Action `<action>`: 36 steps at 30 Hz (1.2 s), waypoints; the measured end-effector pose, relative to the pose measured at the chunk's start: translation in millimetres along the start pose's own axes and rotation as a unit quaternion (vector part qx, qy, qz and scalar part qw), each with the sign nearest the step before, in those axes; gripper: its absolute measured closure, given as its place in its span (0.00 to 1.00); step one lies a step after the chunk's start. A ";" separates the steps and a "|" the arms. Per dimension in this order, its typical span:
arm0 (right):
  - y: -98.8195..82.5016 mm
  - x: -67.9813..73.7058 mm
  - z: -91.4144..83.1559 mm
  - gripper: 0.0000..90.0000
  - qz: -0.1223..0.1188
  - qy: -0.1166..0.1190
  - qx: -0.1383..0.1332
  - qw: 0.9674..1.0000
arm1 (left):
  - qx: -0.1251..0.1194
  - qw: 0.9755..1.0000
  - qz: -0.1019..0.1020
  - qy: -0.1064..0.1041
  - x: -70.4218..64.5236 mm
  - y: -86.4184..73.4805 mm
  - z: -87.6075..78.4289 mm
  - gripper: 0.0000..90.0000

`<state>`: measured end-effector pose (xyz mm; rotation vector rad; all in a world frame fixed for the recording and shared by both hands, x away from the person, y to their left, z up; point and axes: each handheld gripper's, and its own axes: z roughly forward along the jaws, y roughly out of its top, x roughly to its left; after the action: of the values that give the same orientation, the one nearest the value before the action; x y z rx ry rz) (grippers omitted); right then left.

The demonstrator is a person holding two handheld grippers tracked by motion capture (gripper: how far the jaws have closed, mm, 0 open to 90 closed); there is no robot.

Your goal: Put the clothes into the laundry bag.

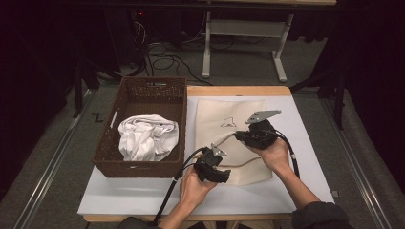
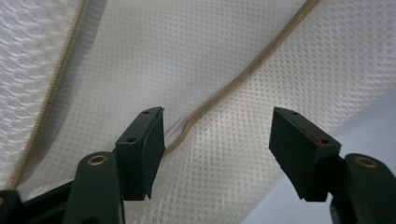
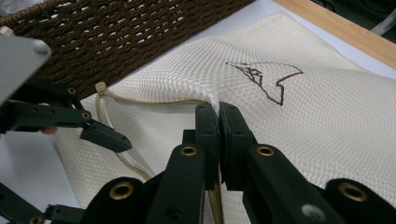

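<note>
While my right gripper pinches a fold of the cream mesh bag, jaws fully closed on the fabric next to its zipper edge, my left gripper sits with jaws wide apart, nothing between them. In the left gripper view the pads hover over the bag's mesh, and a tan zipper line runs diagonally past the left pad; touching or just above, can't tell.

The bag lies flat on the white mat, middle of the table, just right of the brown wicker basket. Its left edge runs close along the basket wall; contact unclear. A small brown embroidered outline marks the bag's upper part. The basket holds a crumpled white cloth.

In the high view, my left hand is at the bag's near-left corner and my right hand is over its right side. The basket wall stands right beside my left gripper. Black cable trails from it toward the near table edge. The wooden table edge shows beyond the mat. Past the table, a white desk frame and loose cables on the floor.
</note>
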<state>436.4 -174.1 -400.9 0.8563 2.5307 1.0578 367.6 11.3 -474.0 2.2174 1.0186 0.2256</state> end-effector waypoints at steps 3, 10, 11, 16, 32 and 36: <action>-0.7 0.1 0.0 0.98 0.000 0.000 0.001 1.000 | 0.001 1.000 0.001 -0.004 0.0 1.1 -5.8 0.40; -1.2 0.6 0.9 0.98 -0.003 0.001 0.004 1.000 | 0.003 1.000 0.008 -0.006 1.9 6.8 -22.5 0.40; -1.4 0.6 1.1 0.98 -0.003 0.000 0.004 1.000 | 0.004 1.000 0.009 -0.007 2.5 8.2 -25.6 0.40; -1.8 -0.1 1.2 0.98 -0.004 0.002 0.006 1.000 | 0.007 1.000 0.016 -0.004 4.7 14.1 -35.0 0.40; -4.2 -1.2 1.6 0.98 0.001 0.003 0.006 1.000 | 0.022 0.999 0.025 0.018 20.7 33.5 -67.4 0.37; -4.4 -0.9 2.2 0.98 -0.001 0.003 0.007 1.000 | 0.021 0.999 0.017 0.023 28.2 35.2 -76.5 0.37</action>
<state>436.2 -175.9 -405.6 0.8551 2.5472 1.0437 376.5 54.3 -396.9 2.2790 1.0194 0.2748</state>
